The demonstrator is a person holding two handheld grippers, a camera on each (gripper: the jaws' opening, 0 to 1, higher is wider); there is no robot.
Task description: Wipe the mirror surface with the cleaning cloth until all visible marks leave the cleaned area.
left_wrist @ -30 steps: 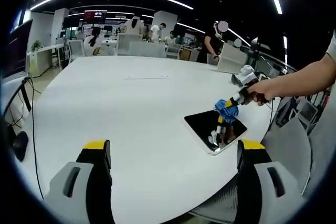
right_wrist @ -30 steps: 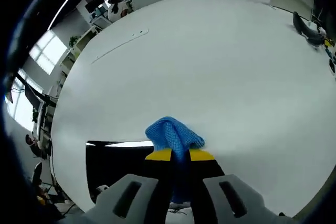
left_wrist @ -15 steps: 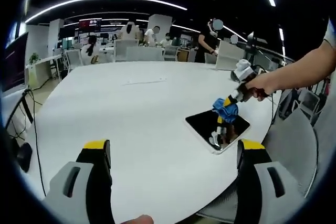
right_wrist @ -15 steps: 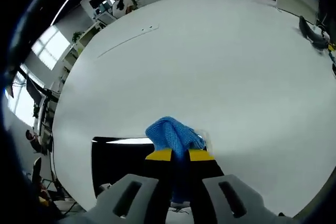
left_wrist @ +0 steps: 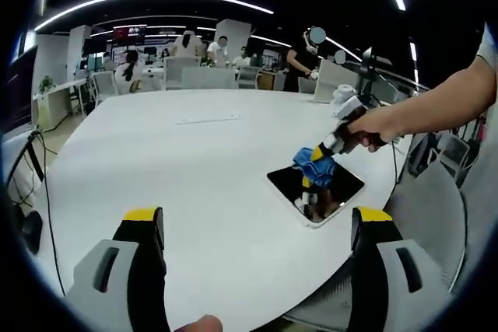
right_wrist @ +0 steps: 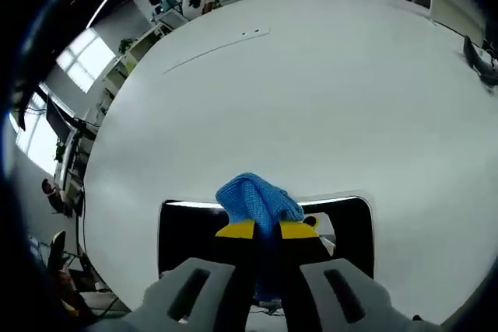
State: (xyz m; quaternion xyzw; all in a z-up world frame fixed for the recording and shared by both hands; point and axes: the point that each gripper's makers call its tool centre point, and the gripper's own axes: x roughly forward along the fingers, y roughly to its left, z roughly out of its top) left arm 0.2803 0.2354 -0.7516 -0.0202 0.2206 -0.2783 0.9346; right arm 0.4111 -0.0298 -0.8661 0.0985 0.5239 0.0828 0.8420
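The right tool [right_wrist: 267, 229] grips the blue cleaning cloth [right_wrist: 257, 200] tight, pressing it on the mirror [left_wrist: 315, 190] directly under its tip. The left tool [left_wrist: 257, 223] waits wide apart. The mirror lies near the worktop [left_wrist: 194, 161] edge; a hard stroke could likely push it off.

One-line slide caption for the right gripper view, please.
Right gripper shut on blue cleaning cloth, pressing it over the dark mirror on a white table.

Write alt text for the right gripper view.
The right claw, jaws shut on a blue cleaning cloth, presses it onto a dark mirror lying near the edge of a large white table.
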